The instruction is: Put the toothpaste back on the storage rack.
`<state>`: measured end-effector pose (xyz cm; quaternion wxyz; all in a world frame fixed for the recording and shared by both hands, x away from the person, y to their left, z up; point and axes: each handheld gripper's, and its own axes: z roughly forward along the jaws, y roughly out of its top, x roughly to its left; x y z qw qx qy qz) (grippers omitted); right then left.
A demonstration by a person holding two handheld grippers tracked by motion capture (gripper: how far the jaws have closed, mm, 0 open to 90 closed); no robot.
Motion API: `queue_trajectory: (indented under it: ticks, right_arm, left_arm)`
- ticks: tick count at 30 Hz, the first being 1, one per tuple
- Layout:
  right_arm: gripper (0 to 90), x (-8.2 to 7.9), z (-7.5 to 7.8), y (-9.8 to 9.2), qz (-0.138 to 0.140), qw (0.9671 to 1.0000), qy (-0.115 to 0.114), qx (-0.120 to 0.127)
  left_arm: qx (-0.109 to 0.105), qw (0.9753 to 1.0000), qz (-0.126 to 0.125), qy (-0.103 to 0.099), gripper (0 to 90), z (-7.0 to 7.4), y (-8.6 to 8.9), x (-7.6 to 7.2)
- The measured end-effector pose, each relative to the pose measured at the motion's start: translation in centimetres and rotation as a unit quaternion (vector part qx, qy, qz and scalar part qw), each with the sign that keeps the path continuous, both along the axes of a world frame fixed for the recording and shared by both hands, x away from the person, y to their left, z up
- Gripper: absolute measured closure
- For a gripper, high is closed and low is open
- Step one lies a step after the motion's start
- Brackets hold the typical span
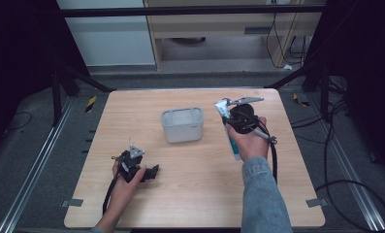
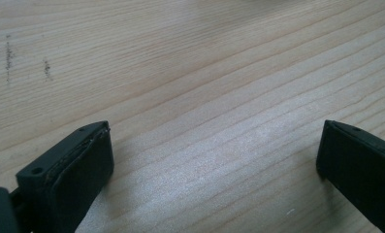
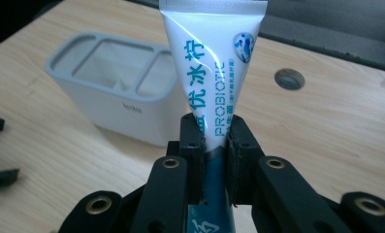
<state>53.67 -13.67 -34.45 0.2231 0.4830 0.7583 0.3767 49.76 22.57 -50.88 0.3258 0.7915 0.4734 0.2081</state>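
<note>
- Right of the table's [image 1: 132, 204] middle: the right gripper [image 3: 214, 133] pinches one toothpaste tube [image 3: 214, 58] at mid-length, raised just right of one grey two-slot holder [image 3: 117, 92].
- Near left: the left gripper [image 2: 214, 160], jaws spread, rests low with nothing between them.
- Risk: the soft tube may likely slip or tilt in its narrow grip and catch the holder's rim.
- Count: two grippers, one tube, one holder.
</note>
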Motion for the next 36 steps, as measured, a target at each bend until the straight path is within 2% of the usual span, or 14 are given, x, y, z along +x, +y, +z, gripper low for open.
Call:
queue_trajectory:
  ticks: [3,5,15,16,17,20,23,25,27,28,30,32,33,36]
  right_arm:
    - [79.9,0.7,0.4,1.4,0.002,0.9999,-0.01,0.001]
    - [79.9,1.3,0.9,2.5,0.002,0.9996,-0.024,0.013]
    - [79.8,2.2,2.5,4.0,-0.012,0.9978,-0.051,0.042]
    - [79.8,2.3,2.6,4.2,-0.01,0.9976,-0.049,0.048]
    - [79.8,2.7,3.0,4.8,-0.004,0.9972,-0.059,0.046]
    - [79.8,3.0,3.3,5.3,-0.001,0.9966,-0.067,0.048]
    - [79.7,3.4,3.9,6.3,0.002,0.9938,-0.096,0.056]
    - [79.8,3.5,4.0,6.4,0.0,0.9935,-0.098,0.058]
    - [79.7,3.9,4.2,7.2,-0.006,0.9918,-0.114,0.058]
    - [79.7,3.9,4.2,7.2,-0.006,0.9918,-0.114,0.058]
    - [79.7,4.5,4.5,7.8,-0.015,0.9891,-0.127,0.073]
    - [79.7,4.7,4.6,8.1,-0.017,0.9878,-0.134,0.076]
    - [79.7,5.0,4.9,8.8,-0.018,0.9861,-0.143,0.083]
    - [79.6,5.4,5.1,9.4,-0.019,0.985,-0.149,0.085]
  left_arm:
    - [0.0,1.0,0.003,0.0,0.0,0.0,0.0,0.0]
    - [0.0,1.0,0.003,0.0,0.0,0.0,0.0,0.0]
    - [0.0,1.0,0.008,0.001,0.0,0.0,0.0,0.1]
    - [-0.001,1.0,0.007,0.0,0.0,0.0,0.0,0.1]
    - [0.0,1.0,0.006,-0.001,0.0,0.0,0.0,0.1]
    - [0.001,1.0,0.008,-0.001,0.0,0.0,0.0,0.0]
    - [0.001,1.0,0.008,-0.001,0.0,0.0,0.0,0.0]
    - [0.001,1.0,0.008,-0.001,0.0,0.0,0.0,0.0]
    - [0.001,1.0,0.008,0.0,0.0,0.0,0.1,-0.1]
    - [0.001,1.0,0.008,0.0,0.0,0.0,0.1,-0.1]
    - [0.001,1.0,0.008,0.0,0.0,0.0,0.1,-0.2]
    - [0.0,1.0,0.007,0.0,0.0,0.0,0.1,-0.3]
    - [0.001,1.0,0.007,0.0,0.0,0.0,0.1,-0.3]
    - [0.002,1.0,0.005,0.001,0.0,0.0,0.1,-0.3]
